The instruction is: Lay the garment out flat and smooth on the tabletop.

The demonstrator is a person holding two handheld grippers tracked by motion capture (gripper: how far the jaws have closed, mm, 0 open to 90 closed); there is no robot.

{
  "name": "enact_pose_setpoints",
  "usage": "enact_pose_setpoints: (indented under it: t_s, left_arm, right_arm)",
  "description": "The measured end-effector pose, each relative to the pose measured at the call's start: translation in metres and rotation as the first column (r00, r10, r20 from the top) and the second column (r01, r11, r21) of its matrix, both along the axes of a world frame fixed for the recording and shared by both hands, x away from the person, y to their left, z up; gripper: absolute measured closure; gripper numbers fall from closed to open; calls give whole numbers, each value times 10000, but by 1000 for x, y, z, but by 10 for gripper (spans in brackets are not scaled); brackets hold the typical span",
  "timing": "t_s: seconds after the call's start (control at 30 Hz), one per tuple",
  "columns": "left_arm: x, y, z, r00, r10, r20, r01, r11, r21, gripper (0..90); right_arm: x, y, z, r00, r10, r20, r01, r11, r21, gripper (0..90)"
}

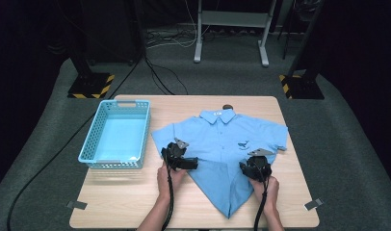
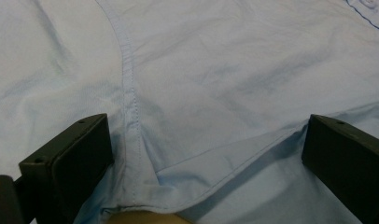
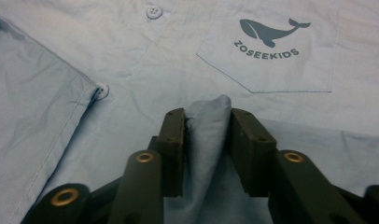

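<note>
The right gripper (image 3: 207, 140) pinches a bunched fold of the blue shirt (image 1: 222, 139), hiding the cloth between its jaws, while the left gripper (image 2: 204, 154) stands wide open over a seam.

Both forearms reach in from the near edge. The left tongs (image 1: 183, 159) stand with jaws wide apart, pointing right. The right tongs (image 1: 251, 166) have jaws pinched close together.

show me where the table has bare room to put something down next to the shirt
Bare wood lies along the table front edge left of the shirt tail, below the basket; a narrower strip runs between the shirt and the right edge. The basket is empty too. The middle is crowded by shirt and both tongs.
</note>
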State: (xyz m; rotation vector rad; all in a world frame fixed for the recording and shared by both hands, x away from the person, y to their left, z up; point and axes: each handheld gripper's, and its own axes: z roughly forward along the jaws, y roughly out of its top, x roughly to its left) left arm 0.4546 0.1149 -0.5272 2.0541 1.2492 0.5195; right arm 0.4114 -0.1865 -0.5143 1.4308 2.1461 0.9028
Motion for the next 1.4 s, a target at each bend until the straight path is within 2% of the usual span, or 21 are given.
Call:
enact_pose_setpoints:
  t_s: [0.2,0.37,0.67,0.8,0.97,1.2,1.4]
  left_arm:
    - [0,0,0,10000,-7,1,7,10000,5,15]
    - [0,0,0,10000,-15,10,15,10000,1,18]
    - [0,0,0,10000,-16,14,16,10000,-3,19]
    - [0,0,0,10000,-18,15,18,10000,-3,20]
    - [0,0,0,10000,-23,20,23,10000,-1,23]
    - [0,0,0,10000,-20,29,20,10000,-9,24]
    - [0,0,0,10000,-22,38,22,10000,-15,24]
  right_arm:
    - [-5,-3,-2,9999,-36,107,32,9994,332,788]
    - [-8,-2,-3,9997,-63,231,58,9997,243,827]
    - [-14,-1,1,9987,70,514,-90,9992,400,830]
    - [-18,-1,4,9979,152,631,-164,9997,192,831]
    - [-22,-3,9,9975,105,699,-118,9998,177,830]
    - [-30,-7,16,9955,34,947,-74,9991,418,832]
    - [-36,-10,21,9947,67,1028,-108,9992,391,832]
